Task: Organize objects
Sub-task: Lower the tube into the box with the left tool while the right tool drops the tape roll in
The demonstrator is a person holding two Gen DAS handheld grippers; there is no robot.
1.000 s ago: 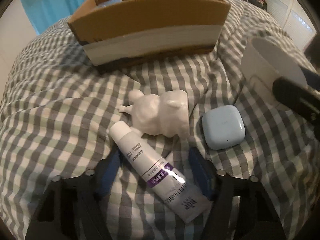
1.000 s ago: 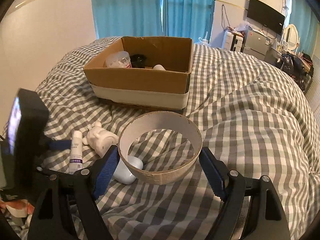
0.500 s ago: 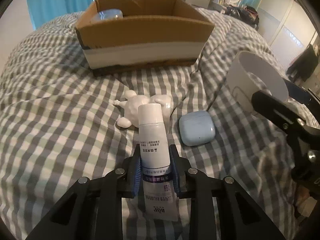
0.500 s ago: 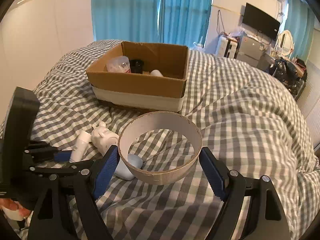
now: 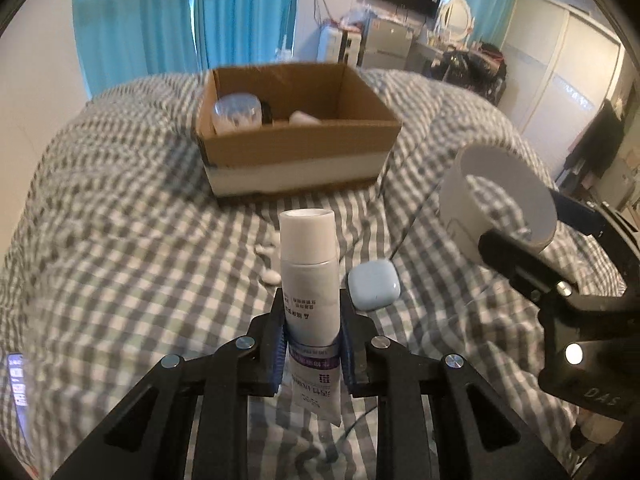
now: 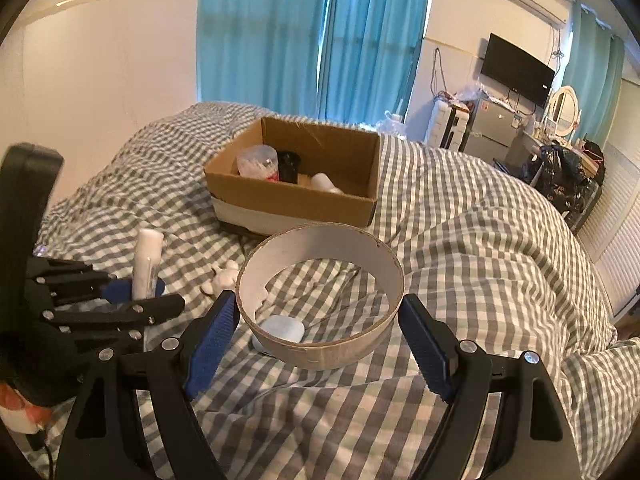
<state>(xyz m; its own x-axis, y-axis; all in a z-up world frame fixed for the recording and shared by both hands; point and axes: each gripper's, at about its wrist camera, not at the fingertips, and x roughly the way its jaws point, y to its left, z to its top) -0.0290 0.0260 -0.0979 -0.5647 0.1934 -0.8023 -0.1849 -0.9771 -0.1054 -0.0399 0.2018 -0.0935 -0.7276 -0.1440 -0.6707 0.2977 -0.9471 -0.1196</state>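
Observation:
My left gripper (image 5: 312, 344) is shut on a white tube with a purple band (image 5: 308, 276) and holds it upright above the checked bedspread; it also shows in the right wrist view (image 6: 146, 266). My right gripper (image 6: 316, 340) is shut on a wide white cardboard ring (image 6: 320, 300), held above the bed; the ring shows at the right of the left wrist view (image 5: 496, 196). A white animal figurine (image 6: 224, 278) and a pale blue case (image 5: 374, 284) lie on the bed below. An open cardboard box (image 5: 296, 156) stands beyond.
The box (image 6: 296, 196) holds a clear plastic container (image 6: 258, 164), a black item (image 6: 289, 166) and a white item (image 6: 326, 182). Blue curtains (image 6: 312, 32) hang behind the bed. Furniture and a wall TV (image 6: 516, 70) stand at the far right.
My left gripper closed on the tube that lay on the bed and lifted it upright. The right gripper kept hold of the ring and rose a little.

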